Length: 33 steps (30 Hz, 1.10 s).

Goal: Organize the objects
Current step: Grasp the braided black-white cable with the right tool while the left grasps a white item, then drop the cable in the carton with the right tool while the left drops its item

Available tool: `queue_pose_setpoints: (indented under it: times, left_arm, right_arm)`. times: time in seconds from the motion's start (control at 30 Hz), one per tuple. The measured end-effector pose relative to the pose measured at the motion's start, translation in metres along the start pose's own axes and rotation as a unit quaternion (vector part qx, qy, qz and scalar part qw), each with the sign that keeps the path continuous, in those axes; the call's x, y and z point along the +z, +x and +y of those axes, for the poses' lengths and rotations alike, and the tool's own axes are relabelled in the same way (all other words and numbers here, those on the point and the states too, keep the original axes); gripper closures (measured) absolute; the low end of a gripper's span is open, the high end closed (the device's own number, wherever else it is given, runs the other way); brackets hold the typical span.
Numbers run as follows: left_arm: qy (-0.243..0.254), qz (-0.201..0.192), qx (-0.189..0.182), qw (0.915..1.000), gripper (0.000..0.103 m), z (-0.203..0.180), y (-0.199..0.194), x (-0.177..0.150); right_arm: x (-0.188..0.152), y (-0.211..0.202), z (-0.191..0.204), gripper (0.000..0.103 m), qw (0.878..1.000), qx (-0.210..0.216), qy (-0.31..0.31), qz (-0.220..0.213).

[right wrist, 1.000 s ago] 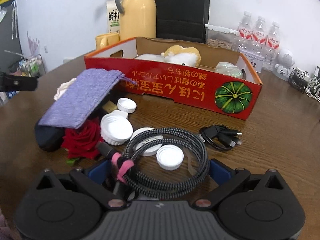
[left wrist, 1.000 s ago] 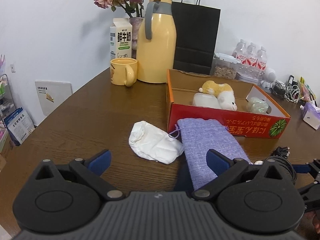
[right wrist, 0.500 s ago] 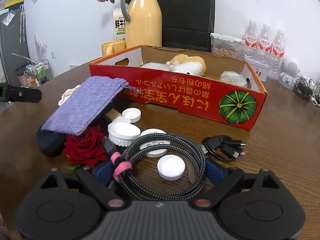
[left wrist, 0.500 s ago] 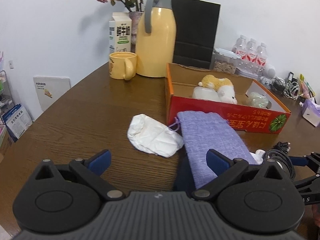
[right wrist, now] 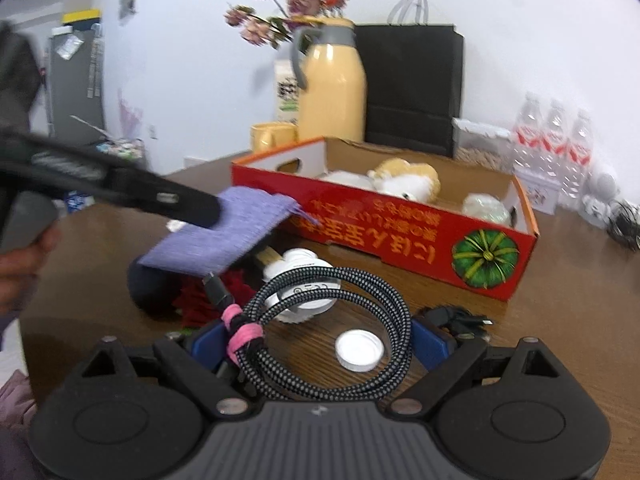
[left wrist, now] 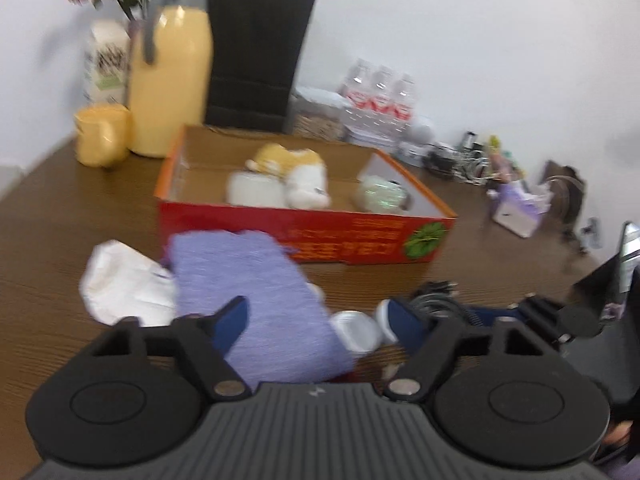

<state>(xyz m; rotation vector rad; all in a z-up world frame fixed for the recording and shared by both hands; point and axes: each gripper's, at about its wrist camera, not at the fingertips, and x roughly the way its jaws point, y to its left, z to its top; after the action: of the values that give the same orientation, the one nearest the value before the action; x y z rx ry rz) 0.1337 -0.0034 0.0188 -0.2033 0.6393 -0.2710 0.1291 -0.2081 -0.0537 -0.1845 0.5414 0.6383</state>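
Note:
My right gripper point(right wrist: 320, 342) is shut on a coiled black-and-white braided cable point(right wrist: 332, 320) with a pink tie and holds it above the table. My left gripper point(left wrist: 320, 314) is open, its fingers astride the near end of a purple cloth pouch point(left wrist: 256, 284) that lies over a dark object; the pouch also shows in the right wrist view point(right wrist: 224, 236). A red cardboard box point(right wrist: 400, 232) holds a plush toy point(right wrist: 408, 180) and pale items. White caps point(right wrist: 358, 350), a red rose point(right wrist: 208, 296) and a small black cable point(right wrist: 456, 316) lie on the table.
A yellow thermos point(left wrist: 168, 80), yellow mug point(left wrist: 100, 140), milk carton, flowers and black paper bag point(left wrist: 256, 60) stand behind the box. Water bottles point(left wrist: 380, 100) and clutter sit at the back right. A white cloth bag point(left wrist: 128, 288) lies left of the pouch.
My right gripper has lifted the braided cable off the table, uncovering the caps. My left gripper has swung right and forward over the purple pouch.

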Motion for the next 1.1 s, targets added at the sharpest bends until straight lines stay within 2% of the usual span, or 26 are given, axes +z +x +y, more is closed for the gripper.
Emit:
queue_pose_setpoints:
  times: [0.07,0.2,0.3,0.37,0.57,0.7,0.77,0.83,1.0,1.1]
  left_arm:
    - [-0.019,0.017,-0.029,0.9993,0.040,0.000,0.008,0.001]
    - [-0.048,0.043,-0.054,0.9965,0.043,0.002,0.021,-0.001]
    - [-0.080,0.055,-0.082,0.9919,0.051,0.009,0.026,-0.002]
    - [-0.104,0.064,-0.104,0.9870,0.062,0.015,0.029,-0.002]
    - [-0.192,0.073,-0.148,0.9674,0.061,0.040,0.032,-0.007]
    - [-0.223,0.062,-0.157,0.9601,0.064,0.050,0.027,-0.009]
    - [-0.239,0.052,-0.167,0.9551,0.074,0.057,0.021,-0.009]
    - [-0.253,0.040,-0.169,0.9518,0.075,0.065,0.015,-0.009]
    - [-0.267,0.006,-0.129,0.9550,0.074,0.085,-0.004,-0.005]
    - [-0.276,-0.004,-0.116,0.9541,0.073,0.096,-0.009,-0.003]
  right_arm:
    - [0.000,-0.002,0.003,0.010,1.000,0.011,-0.008,-0.006]
    - [-0.001,-0.006,0.006,0.010,0.999,0.025,-0.017,-0.017]
    - [-0.001,-0.007,0.008,0.010,0.999,0.035,-0.021,-0.022]
    - [-0.002,-0.007,0.008,0.010,0.999,0.039,-0.022,-0.022]
    - [0.000,-0.008,0.007,0.010,0.998,0.052,-0.019,-0.029]
    - [0.006,-0.005,0.007,0.010,0.997,0.072,-0.019,-0.032]
    - [0.011,-0.003,0.008,0.010,0.996,0.081,-0.026,-0.033]
    - [0.018,0.000,0.011,0.010,0.994,0.094,-0.032,-0.034]
    - [0.035,0.012,0.023,0.010,0.991,0.116,-0.056,-0.043]
    - [0.045,0.022,0.030,0.010,0.988,0.130,-0.065,-0.046]
